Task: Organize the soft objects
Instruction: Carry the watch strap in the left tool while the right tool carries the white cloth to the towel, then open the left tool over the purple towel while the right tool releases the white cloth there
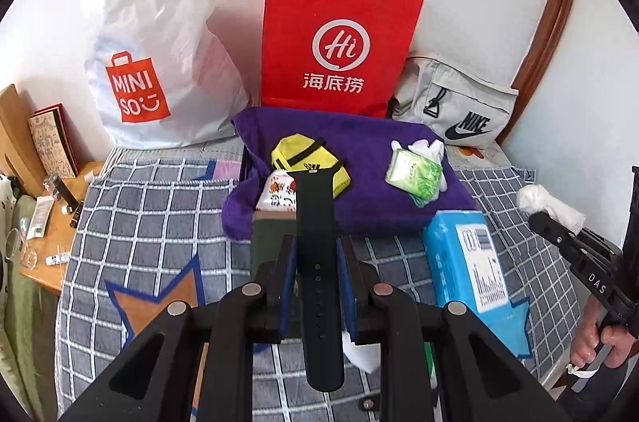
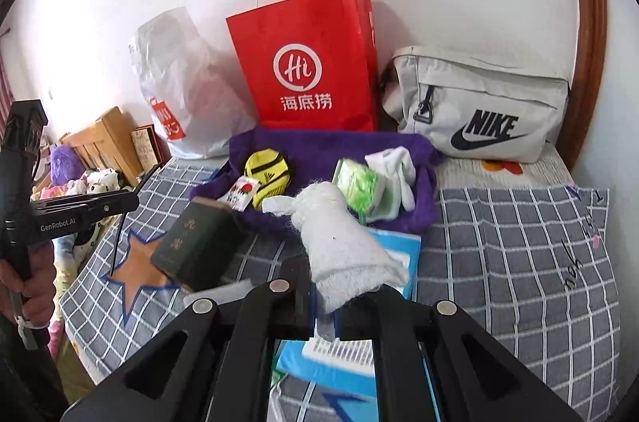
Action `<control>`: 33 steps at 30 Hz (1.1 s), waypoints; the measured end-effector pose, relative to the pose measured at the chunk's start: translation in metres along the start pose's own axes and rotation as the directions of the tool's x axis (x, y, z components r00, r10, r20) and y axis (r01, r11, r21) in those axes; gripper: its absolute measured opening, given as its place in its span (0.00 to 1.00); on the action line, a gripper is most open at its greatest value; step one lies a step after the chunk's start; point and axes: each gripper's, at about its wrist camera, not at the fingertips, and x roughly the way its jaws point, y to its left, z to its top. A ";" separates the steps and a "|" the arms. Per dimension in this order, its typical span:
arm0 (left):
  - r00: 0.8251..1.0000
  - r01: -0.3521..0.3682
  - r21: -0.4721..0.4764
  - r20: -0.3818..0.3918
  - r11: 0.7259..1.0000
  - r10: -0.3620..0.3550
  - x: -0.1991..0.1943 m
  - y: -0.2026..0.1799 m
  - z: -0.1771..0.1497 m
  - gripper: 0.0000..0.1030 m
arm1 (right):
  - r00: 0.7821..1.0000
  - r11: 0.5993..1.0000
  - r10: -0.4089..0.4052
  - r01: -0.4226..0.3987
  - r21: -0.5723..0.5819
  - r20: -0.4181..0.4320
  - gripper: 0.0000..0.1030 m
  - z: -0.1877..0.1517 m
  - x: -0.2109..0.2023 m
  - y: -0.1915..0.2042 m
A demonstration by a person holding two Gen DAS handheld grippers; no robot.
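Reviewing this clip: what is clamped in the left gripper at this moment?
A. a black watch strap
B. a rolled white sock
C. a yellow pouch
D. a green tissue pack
A. The left gripper is shut on the black watch strap, which sticks out forward between its pads; the rolled white sock is in the right gripper instead.

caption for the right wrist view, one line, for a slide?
Right gripper shut on a rolled white sock, above a checked blanket, facing a purple towel that holds small soft items.
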 end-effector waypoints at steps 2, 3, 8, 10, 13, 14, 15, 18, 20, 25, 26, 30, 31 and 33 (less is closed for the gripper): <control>1.000 -0.004 0.001 -0.003 1.000 0.004 0.006 0.001 0.006 0.19 | 1.000 1.000 -0.006 0.006 -0.001 0.002 0.06 0.006 0.007 -0.004; 1.000 -0.006 0.001 -0.004 1.000 0.006 0.009 0.001 0.010 0.19 | 1.000 1.000 -0.017 0.017 -0.003 0.003 0.06 0.009 0.011 -0.006; 1.000 -0.002 -0.007 -0.009 1.000 0.002 0.025 0.004 0.021 0.19 | 0.999 1.000 -0.030 0.030 0.006 -0.014 0.06 0.023 0.032 -0.018; 1.000 0.002 -0.016 -0.016 1.000 -0.002 0.032 0.006 0.026 0.19 | 0.999 0.999 -0.037 0.037 0.009 -0.019 0.06 0.026 0.040 -0.021; 1.000 0.003 -0.024 -0.027 1.000 -0.004 0.043 0.008 0.035 0.19 | 0.999 0.999 -0.044 0.045 0.010 -0.021 0.06 0.033 0.052 -0.026; 1.000 0.005 -0.028 -0.029 1.000 -0.006 0.047 0.008 0.038 0.19 | 0.999 0.999 -0.050 0.050 0.009 -0.020 0.06 0.035 0.056 -0.028; 1.000 0.008 -0.024 -0.030 1.000 -0.009 0.050 0.007 0.041 0.19 | 0.998 0.999 -0.054 0.054 0.009 -0.021 0.06 0.038 0.060 -0.030; 1.000 0.003 -0.016 -0.029 1.000 -0.003 0.060 0.007 0.048 0.19 | 0.998 0.998 -0.059 0.059 0.011 -0.022 0.06 0.046 0.073 -0.036; 0.999 0.003 -0.018 -0.033 1.000 -0.004 0.066 0.008 0.052 0.19 | 0.998 0.998 -0.063 0.064 0.006 -0.024 0.06 0.051 0.080 -0.038; 0.999 0.011 -0.030 -0.047 0.999 -0.012 0.086 0.010 0.064 0.19 | 0.997 0.997 -0.075 0.075 0.009 -0.026 0.06 0.063 0.099 -0.049; 0.999 0.013 -0.030 -0.048 0.999 -0.015 0.089 0.009 0.066 0.19 | 0.997 0.997 -0.074 0.074 0.014 -0.029 0.06 0.064 0.103 -0.052; 0.999 0.017 -0.028 -0.046 0.999 -0.019 0.100 0.007 0.076 0.19 | 0.996 0.997 -0.081 0.081 0.014 -0.047 0.06 0.063 0.115 -0.062; 0.999 0.022 -0.027 -0.043 0.999 -0.023 0.103 0.007 0.079 0.19 | 0.995 0.996 -0.083 0.084 0.018 -0.052 0.06 0.062 0.118 -0.065; 0.999 0.028 -0.031 -0.041 0.999 -0.029 0.110 0.006 0.085 0.19 | 0.994 0.996 -0.079 0.082 0.031 -0.070 0.06 0.059 0.125 -0.071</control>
